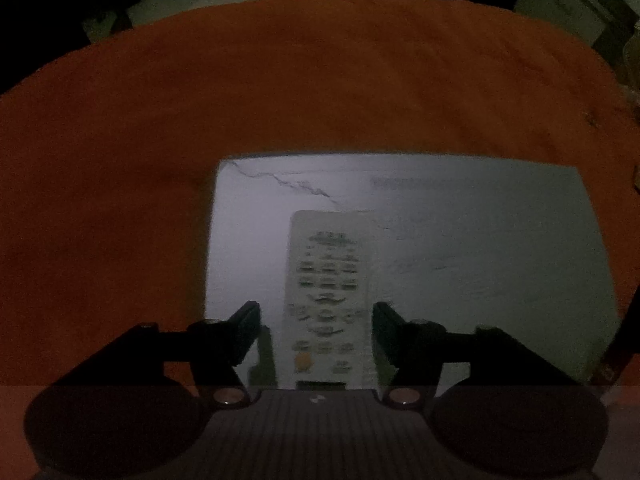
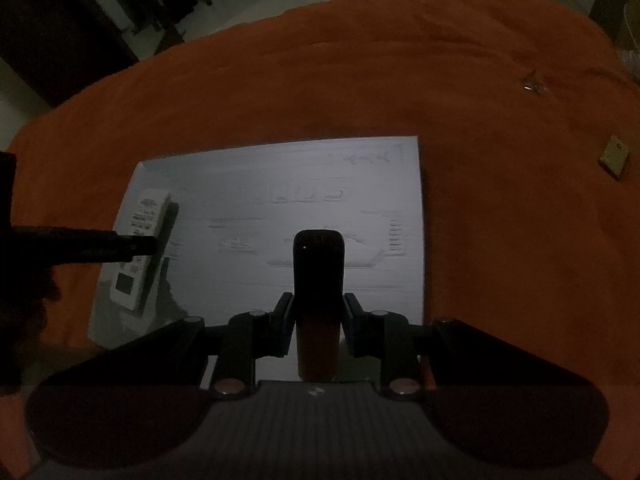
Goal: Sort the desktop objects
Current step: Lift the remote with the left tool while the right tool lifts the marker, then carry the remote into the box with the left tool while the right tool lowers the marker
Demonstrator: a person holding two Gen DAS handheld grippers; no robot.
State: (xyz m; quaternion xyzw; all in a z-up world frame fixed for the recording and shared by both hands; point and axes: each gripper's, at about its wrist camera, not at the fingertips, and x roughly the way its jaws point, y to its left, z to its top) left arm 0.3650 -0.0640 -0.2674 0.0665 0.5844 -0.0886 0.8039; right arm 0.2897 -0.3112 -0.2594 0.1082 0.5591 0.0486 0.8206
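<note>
Nearest the right wrist camera, the right gripper (image 2: 316,322) has its jaws closed on a dark, rounded-end remote (image 2: 318,280), which points away from the camera above a pale grey board (image 2: 320,184). The board lies on an orange cloth (image 2: 360,80) covering the bench. In the left wrist view the left gripper (image 1: 316,320) stands with its jaws wide apart on either side of a white remote control (image 1: 326,280), with a gap visible on both sides. The white remote lies flat along the board's left part, buttons up. On the cloth well to the right of the board rest a small tan card-like thing (image 2: 614,156) and a tiny clip-like object (image 2: 534,80), too dim to identify.
</note>
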